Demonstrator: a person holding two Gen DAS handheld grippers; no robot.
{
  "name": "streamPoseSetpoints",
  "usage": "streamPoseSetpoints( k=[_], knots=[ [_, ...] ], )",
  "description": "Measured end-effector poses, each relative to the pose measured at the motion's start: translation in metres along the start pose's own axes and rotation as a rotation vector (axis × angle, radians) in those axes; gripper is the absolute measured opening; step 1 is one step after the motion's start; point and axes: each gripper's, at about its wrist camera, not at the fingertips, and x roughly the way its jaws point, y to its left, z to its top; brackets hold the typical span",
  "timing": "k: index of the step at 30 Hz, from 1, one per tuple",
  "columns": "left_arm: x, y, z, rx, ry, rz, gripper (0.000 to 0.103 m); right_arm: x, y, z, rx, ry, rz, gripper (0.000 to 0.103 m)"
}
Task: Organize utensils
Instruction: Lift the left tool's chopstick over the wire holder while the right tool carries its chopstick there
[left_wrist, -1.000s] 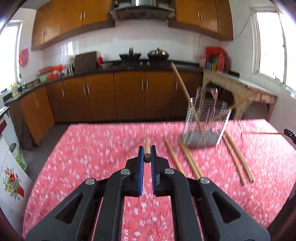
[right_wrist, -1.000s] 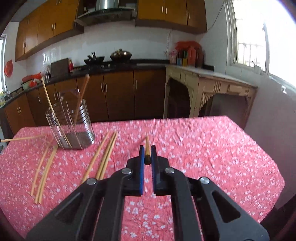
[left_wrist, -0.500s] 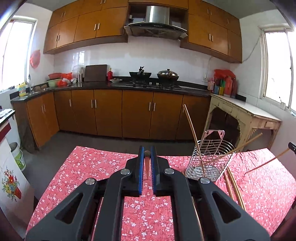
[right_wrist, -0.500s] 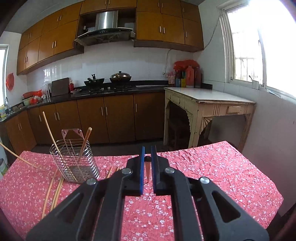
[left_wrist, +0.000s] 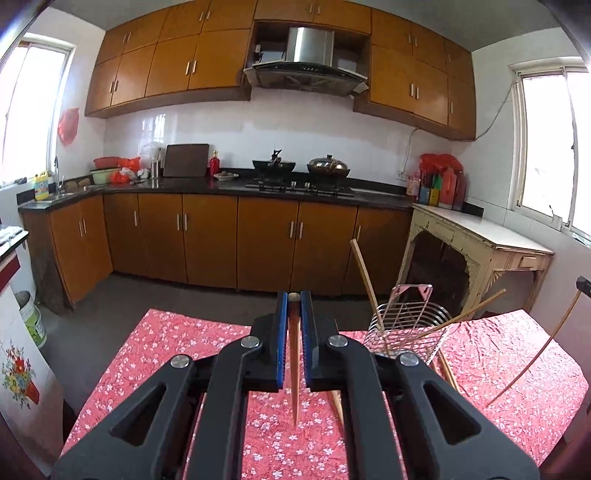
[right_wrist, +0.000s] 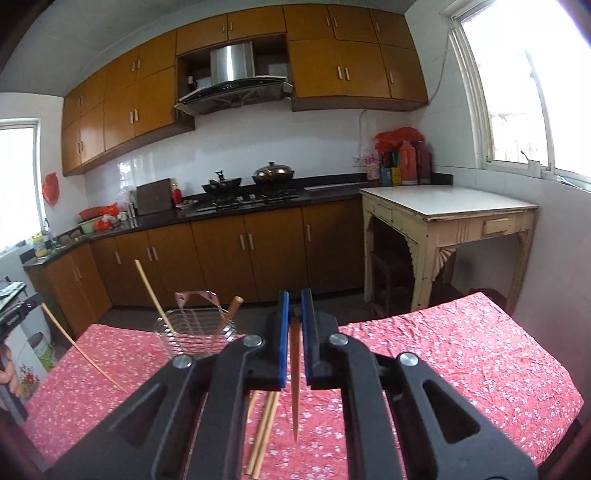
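My left gripper (left_wrist: 294, 300) is shut on the thick end of a brown chopstick (left_wrist: 294, 369), which hangs tip down above the red flowered tablecloth (left_wrist: 177, 354). My right gripper (right_wrist: 294, 300) is shut the same way on a second chopstick (right_wrist: 294, 373). A wire utensil holder (left_wrist: 406, 325) stands at the table's far side with two chopsticks leaning in it. In the right wrist view the holder (right_wrist: 195, 332) is to the left of my right gripper. Each view shows the other hand's chopstick slanting over the cloth near its outer edge.
Several loose chopsticks (right_wrist: 264, 432) lie on the cloth near the holder. Beyond the table's far edge are dark floor and brown kitchen cabinets (left_wrist: 266, 243). A cream side table (right_wrist: 447, 218) stands at the right by the window.
Both grippers have risen and tipped up with their chopsticks. The chopsticks left the cloth and now hang tip down. Both grips stayed shut.
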Motion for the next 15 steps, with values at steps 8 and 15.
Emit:
streamPoseSetpoints(
  k=[8,15],
  knots=[
    [-0.005,-0.026,0.028,0.006,-0.045,-0.067,0.007,-0.010,0.043,0.037,0.011,-0.042,0.178,0.008],
    [-0.005,-0.056,0.077,-0.013,-0.153,-0.113,0.007,0.002,0.081,0.086,-0.003,-0.162,0.200,0.008]
  ],
)
